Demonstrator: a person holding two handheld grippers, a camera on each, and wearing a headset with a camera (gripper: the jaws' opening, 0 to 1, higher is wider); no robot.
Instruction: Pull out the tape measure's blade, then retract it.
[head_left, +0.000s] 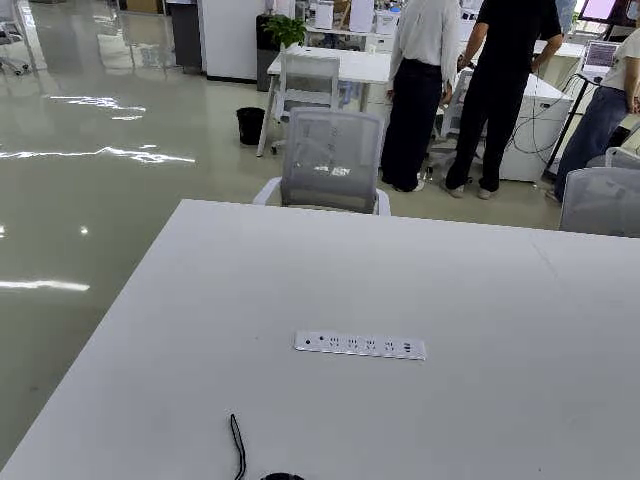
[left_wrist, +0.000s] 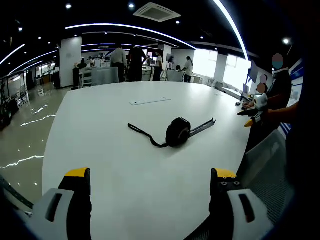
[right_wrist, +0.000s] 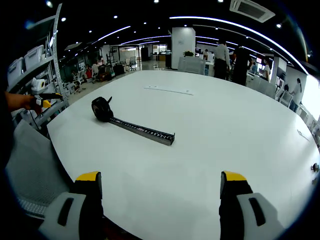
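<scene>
The left tool (left_wrist: 150, 173) and right tool (right_wrist: 161, 176) were wide open, empty. Ahead lay the black round tape measure (left_wrist: 178, 131) on the white surface (right_wrist: 225, 125), its blade (right_wrist: 142, 131) partly out; gripped loosely, it might slide or whip back.

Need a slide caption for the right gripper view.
Open right tongs face a tape measure, blade extended, on the white table.

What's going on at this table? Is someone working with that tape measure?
A person at a white table holds a two-jaw gripper in each hand. The left gripper and the right gripper are both open, hold nothing, and sit back from the tape measure. It lies on the table with its blade drawn out. A power strip lies farther along.
</scene>
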